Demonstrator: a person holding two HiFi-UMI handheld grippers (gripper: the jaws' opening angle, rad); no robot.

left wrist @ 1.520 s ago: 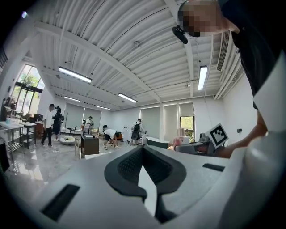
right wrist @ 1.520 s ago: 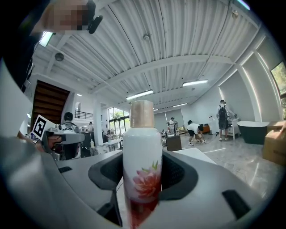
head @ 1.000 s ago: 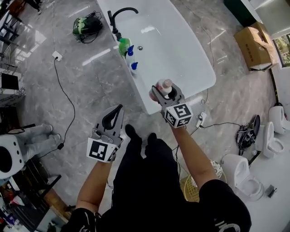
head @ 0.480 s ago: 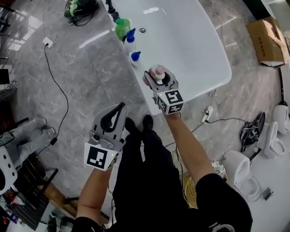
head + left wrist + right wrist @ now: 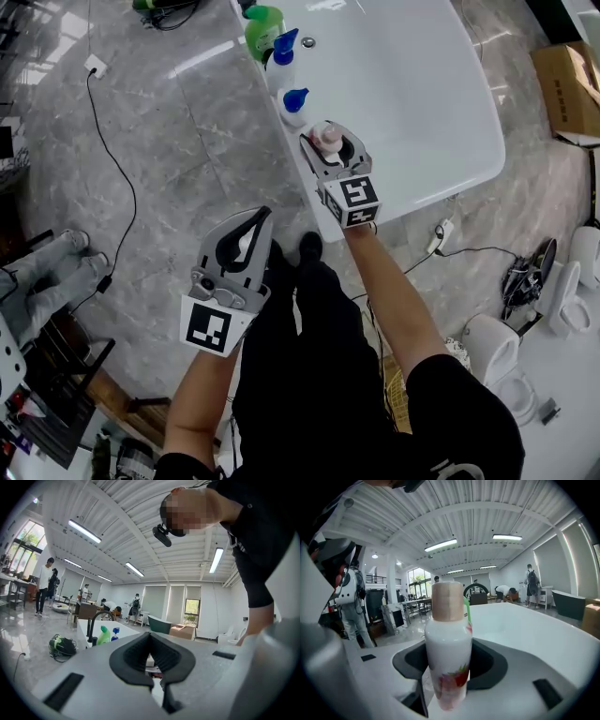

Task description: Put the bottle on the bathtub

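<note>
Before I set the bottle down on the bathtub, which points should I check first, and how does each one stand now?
1. Grip: the right gripper has its jaws clamped on the bottle: ok.
2. Bottle upright, cap on top: ok.
3. Clearance from the nearest blue-capped bottle on the bathtub: they are apart: ok.
4. Landing spot under the bottle is bare: cannot tell, the gripper hides it.
5. Left gripper out of the way: shut, empty, off the tub: ok.

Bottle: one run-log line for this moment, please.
right hand-held gripper: shut on bottle, upright | at bathtub near rim | left hand-held gripper: shut, empty
</note>
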